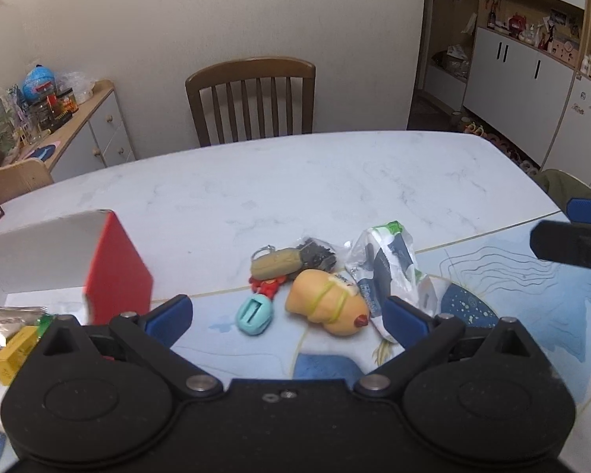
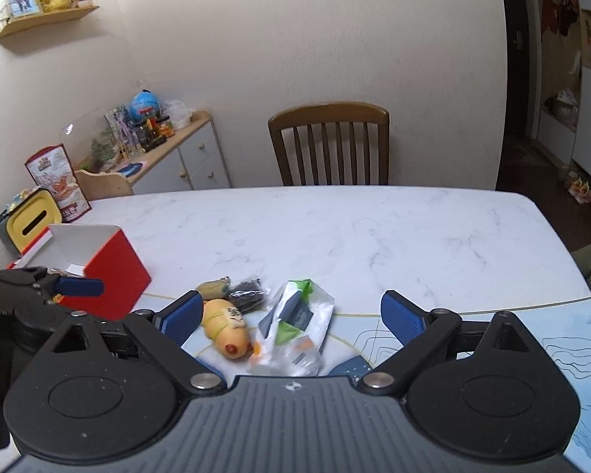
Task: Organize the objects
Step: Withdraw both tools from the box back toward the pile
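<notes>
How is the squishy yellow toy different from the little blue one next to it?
The yellow toy is bigger and plump, with a thin band stretched around it; the blue toy is smaller and has a dark slot in its face. The yellow toy lies between the blue toy and the plastic bag. Both lie loose on the table, ungripped.

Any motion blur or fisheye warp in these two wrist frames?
Left wrist view: red box has a smeared near edge, the toys stay sharp, and the table edge bows upward. Right wrist view: mostly sharp, with the wall edge curving at right; lighting is dim and even in both.
</notes>
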